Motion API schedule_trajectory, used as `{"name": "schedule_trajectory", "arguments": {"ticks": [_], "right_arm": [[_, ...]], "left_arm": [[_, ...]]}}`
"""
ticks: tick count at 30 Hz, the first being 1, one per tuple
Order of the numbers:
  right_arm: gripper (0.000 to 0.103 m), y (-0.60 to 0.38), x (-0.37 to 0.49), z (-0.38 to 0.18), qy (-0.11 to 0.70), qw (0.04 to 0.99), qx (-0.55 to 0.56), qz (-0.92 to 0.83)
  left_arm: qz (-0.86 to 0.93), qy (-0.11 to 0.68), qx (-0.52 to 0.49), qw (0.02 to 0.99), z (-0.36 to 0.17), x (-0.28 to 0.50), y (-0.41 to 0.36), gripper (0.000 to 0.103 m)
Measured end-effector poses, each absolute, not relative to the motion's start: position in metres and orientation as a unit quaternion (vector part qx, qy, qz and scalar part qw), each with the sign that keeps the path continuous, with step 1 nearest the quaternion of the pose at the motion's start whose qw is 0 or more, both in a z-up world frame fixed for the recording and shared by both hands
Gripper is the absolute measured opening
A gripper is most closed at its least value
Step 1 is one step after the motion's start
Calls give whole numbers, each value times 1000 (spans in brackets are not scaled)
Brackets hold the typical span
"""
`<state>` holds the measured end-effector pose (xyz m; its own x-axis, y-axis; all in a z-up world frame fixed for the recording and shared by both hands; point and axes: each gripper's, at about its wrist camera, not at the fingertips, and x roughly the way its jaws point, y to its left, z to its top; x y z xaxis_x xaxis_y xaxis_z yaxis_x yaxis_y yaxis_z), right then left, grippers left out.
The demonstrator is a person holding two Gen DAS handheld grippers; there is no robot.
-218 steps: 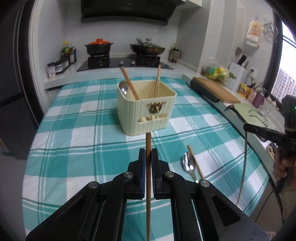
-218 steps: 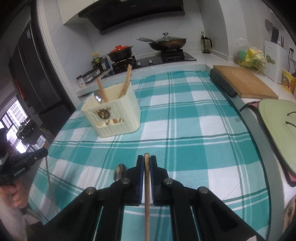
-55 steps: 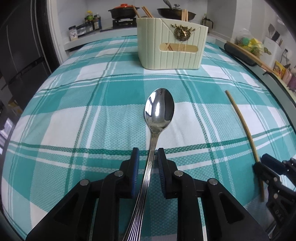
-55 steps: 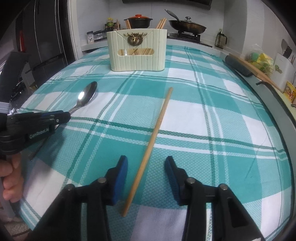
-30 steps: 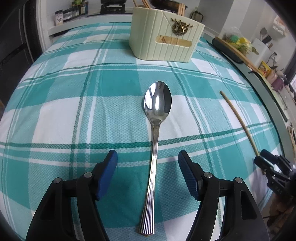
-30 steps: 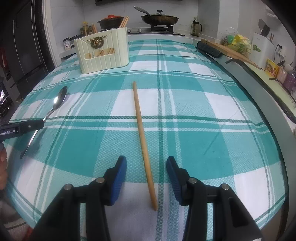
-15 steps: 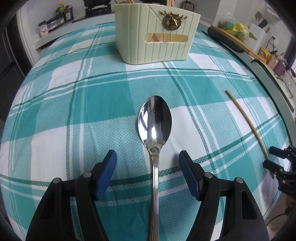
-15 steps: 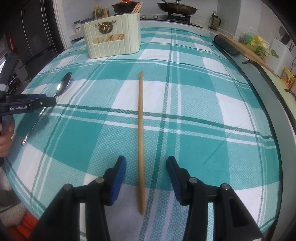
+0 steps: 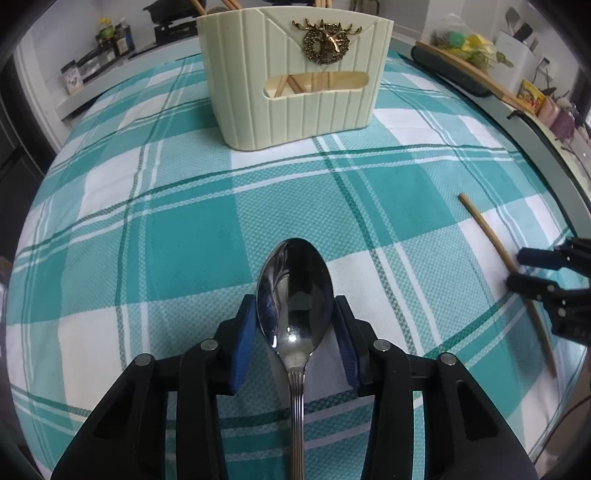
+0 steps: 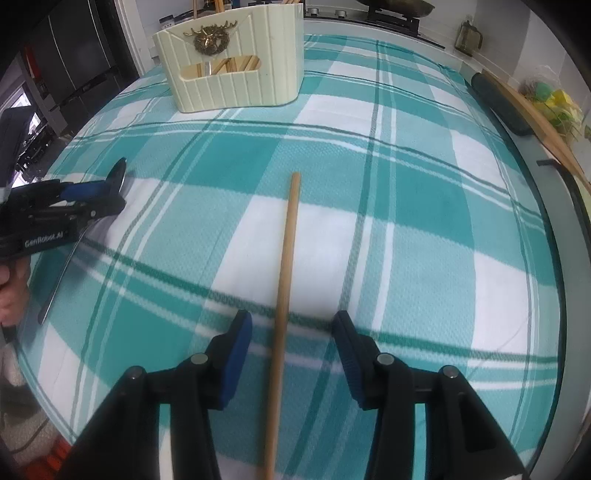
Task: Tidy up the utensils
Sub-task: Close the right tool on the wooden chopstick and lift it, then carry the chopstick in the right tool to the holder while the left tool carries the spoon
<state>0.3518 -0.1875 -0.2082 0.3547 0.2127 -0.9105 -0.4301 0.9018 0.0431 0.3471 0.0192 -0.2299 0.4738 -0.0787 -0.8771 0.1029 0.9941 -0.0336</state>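
Note:
A steel spoon [image 9: 295, 295] lies on the teal checked tablecloth [image 9: 184, 229]. My left gripper [image 9: 295, 314] is open, its blue pads on either side of the spoon's bowl. A wooden chopstick [image 10: 286, 266] lies on the cloth. My right gripper [image 10: 293, 336] is open, its pads astride the chopstick's near part. The cream utensil holder [image 9: 295, 70] with a gold deer emblem stands at the back and holds several chopsticks. The holder [image 10: 231, 55], the left gripper [image 10: 92, 199] and the spoon handle [image 10: 59, 280] also show in the right wrist view. The chopstick [image 9: 495, 243] and right gripper [image 9: 532, 269] show in the left wrist view.
A wooden cutting board [image 10: 532, 99] lies on the counter to the right, with a bag of produce [image 10: 554, 99] behind it. A stove with pots [image 10: 391, 11] is at the back. The table's edge [image 10: 569, 236] curves close on the right.
Both grippers have moved forward and down. The left pads now flank the spoon's bowl. The right pads now straddle the chopstick. Both stay open.

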Motion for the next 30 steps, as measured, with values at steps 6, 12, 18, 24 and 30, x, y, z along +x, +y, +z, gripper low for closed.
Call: {"name": "schedule_trajectory", "arguments": {"ticks": [6,12,18,24,30], "right_arm": [[7,-174,388,-208,519,832,-84,177],[7,-182,386,-195,505,842,-24,189],[7,-194,354,-146,447,868,-1,218],[7,-209,315,-99,378,897,13,229],[7,-213,275,-69,294,931,-6,217]], "left_arm": [[-47,495,5,868,-225,342,21,41],[-45,453,-13,890,-192,322,33,41],[-50,413,-30,909,-155,296,42,41],[-56,378,-46,923,-125,270,49,41],[-63,346,-61,934,-98,254,52,41]]}}
